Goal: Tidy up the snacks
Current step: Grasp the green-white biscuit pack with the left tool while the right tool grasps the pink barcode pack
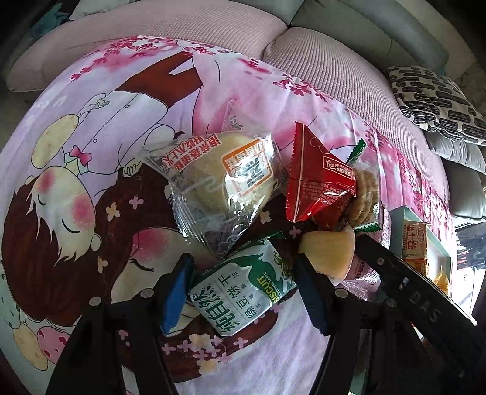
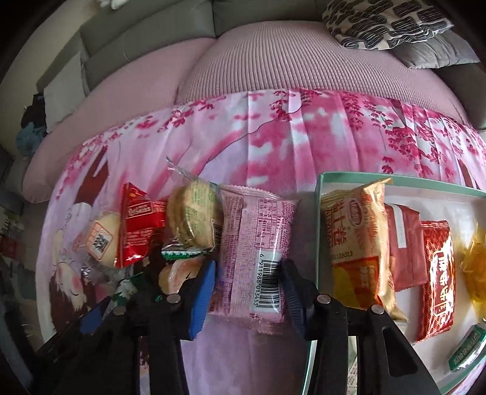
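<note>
A ribbed pink sofa cushion (image 2: 273, 63) filled the top of both views, with a black-and-white patterned pillow (image 2: 385, 22) at the upper right. Over the cushion lay a smooth, creased printed cloth (image 1: 91, 170) with pink blossoms and a cartoon figure. At the right of the right wrist view stood a shallow white box (image 2: 322, 182) with a mint-green rim, holding flat foil packets: a crinkled gold-and-orange packet (image 2: 358, 243) leaning on its left wall, and a red patterned packet (image 2: 437, 279) lying flat further right. On the cloth, a glossy clear wrapper held a pale round bun (image 1: 234, 179) at the centre of the left wrist view, touching a shiny red pyramid-shaped packet (image 1: 319, 179) to its right. Behind that packet sat a stack of round ridged biscuits (image 1: 366, 197) in clear film. The right gripper (image 2: 247, 288) was clamped on a matte pink pillow-shaped packet (image 2: 255, 231) with serrated ends, its blue pads pressing both sides near the barcode, just left of the box. The left gripper (image 1: 246, 288) stood half apart around a green-and-white biscuit packet (image 1: 243, 291); the left blue pad (image 1: 177, 291) touched its edge, but whether the right pad pressed it could not be told.
</note>
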